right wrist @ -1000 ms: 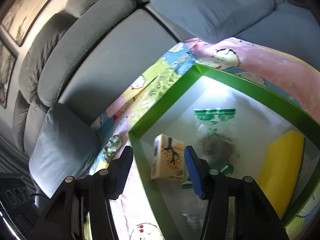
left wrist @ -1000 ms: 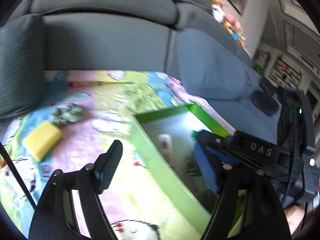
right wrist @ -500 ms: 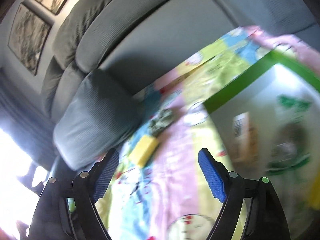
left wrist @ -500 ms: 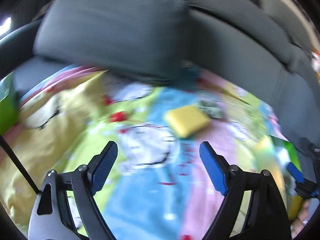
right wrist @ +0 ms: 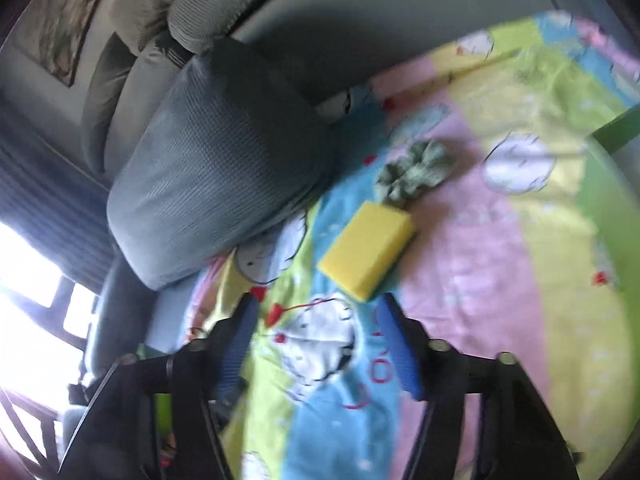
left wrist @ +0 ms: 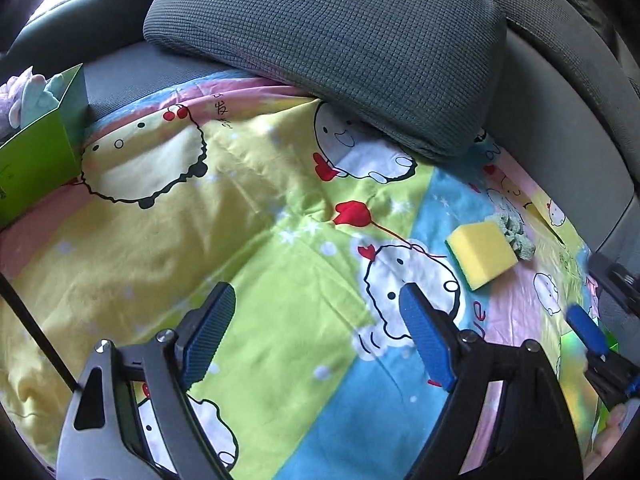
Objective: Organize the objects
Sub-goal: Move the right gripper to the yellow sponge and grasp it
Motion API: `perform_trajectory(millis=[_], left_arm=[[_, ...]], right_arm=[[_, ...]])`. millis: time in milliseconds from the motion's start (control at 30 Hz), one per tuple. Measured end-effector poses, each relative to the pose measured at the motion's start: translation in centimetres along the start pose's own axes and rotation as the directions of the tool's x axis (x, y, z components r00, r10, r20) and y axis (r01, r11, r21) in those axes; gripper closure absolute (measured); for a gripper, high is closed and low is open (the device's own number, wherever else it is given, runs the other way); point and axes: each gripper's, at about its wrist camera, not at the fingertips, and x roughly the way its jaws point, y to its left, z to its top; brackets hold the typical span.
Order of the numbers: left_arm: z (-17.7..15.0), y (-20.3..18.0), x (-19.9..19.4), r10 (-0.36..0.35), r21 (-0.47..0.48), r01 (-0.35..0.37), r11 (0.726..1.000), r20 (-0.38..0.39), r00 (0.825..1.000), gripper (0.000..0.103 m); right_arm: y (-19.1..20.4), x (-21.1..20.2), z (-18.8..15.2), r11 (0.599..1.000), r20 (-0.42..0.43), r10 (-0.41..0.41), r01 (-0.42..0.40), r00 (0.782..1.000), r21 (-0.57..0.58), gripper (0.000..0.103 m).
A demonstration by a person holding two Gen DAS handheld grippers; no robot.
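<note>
A yellow sponge [left wrist: 481, 254] lies on the cartoon-print sheet, with a grey-green scrunchie [left wrist: 513, 233] touching its far side. Both also show in the right wrist view: the sponge [right wrist: 368, 251] and the scrunchie [right wrist: 414, 173]. My left gripper [left wrist: 316, 330] is open and empty above the sheet, left of the sponge. My right gripper [right wrist: 320, 326] is open and empty, just short of the sponge; its blue fingertip [left wrist: 586, 330] shows at the right edge of the left wrist view.
A grey cushion [left wrist: 340, 40] lies on the sheet's far side, against the sofa back. A green box [left wrist: 38, 160] with soft toys stands at far left. A corner of the green storage box [right wrist: 616, 128] shows at right. The right wrist view is blurred.
Both grippers swung left, away from the green storage box and its contents, towards the sponge and scrunchie. The right gripper opened wider and has come close to the sponge.
</note>
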Motion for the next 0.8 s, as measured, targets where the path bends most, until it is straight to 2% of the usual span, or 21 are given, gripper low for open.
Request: perform_trajectory(millis=[33, 133, 233, 367, 400, 433, 500, 667, 800], left_arm=[[0.1, 0.1, 0.1, -0.002, 0.002, 0.002, 1.0, -0.002, 1.0, 0.02], [0.2, 0.3, 0.3, -0.025, 0.004, 0.025, 1.0, -0.014, 1.0, 0.02], [0.3, 0.4, 0.6, -0.037, 0.001, 0.038, 0.999, -0.032, 0.999, 0.02], [0.3, 0.2, 0.7, -0.05, 0.006, 0.05, 0.999, -0.042, 0.998, 0.02], [0.3, 0.0, 0.7, -0.055, 0.01, 0.056, 0.998, -0.044, 0.997, 0.02], [0.3, -0.1, 0.7, -0.061, 0.015, 0.061, 0.998, -0.045, 0.997, 0.02], [0.4, -0.2, 0.8, -0.067, 0.018, 0.067, 0.998, -0.047, 0.997, 0.02], [0.2, -0.1, 0.9, -0.073, 0.01, 0.074, 0.997, -0.06, 0.996, 0.02], [0.2, 0.2, 0.9, -0.084, -0.012, 0.083, 0.996, -0.071, 0.994, 0.02]], right_arm=[[0.0, 1.3, 0.3, 1.0, -0.025, -0.017, 0.018, 1.0, 0.019, 0.06], [-0.1, 4.9, 0.6, 0.991, -0.05, -0.129, 0.131, 0.99, 0.026, 0.062], [-1.3, 7.7, 1.0, 0.989, -0.099, -0.125, 0.132, 0.987, 0.067, 0.062], [-1.4, 9.7, 1.0, 0.983, -0.098, -0.176, 0.179, 0.979, 0.024, 0.063], [-1.4, 10.1, 1.0, 0.984, -0.104, -0.171, 0.174, 0.98, 0.024, 0.077], [-1.6, 10.4, 0.8, 0.986, -0.121, -0.161, 0.166, 0.979, 0.031, 0.082], [-1.8, 10.4, 0.5, 0.988, -0.135, -0.145, 0.151, 0.98, 0.039, 0.085], [-0.5, 7.4, 0.4, 0.991, -0.096, -0.131, 0.131, 0.987, -0.009, 0.089], [-0.3, 4.6, -0.4, 0.997, -0.133, -0.077, 0.079, 0.988, 0.007, 0.089]])
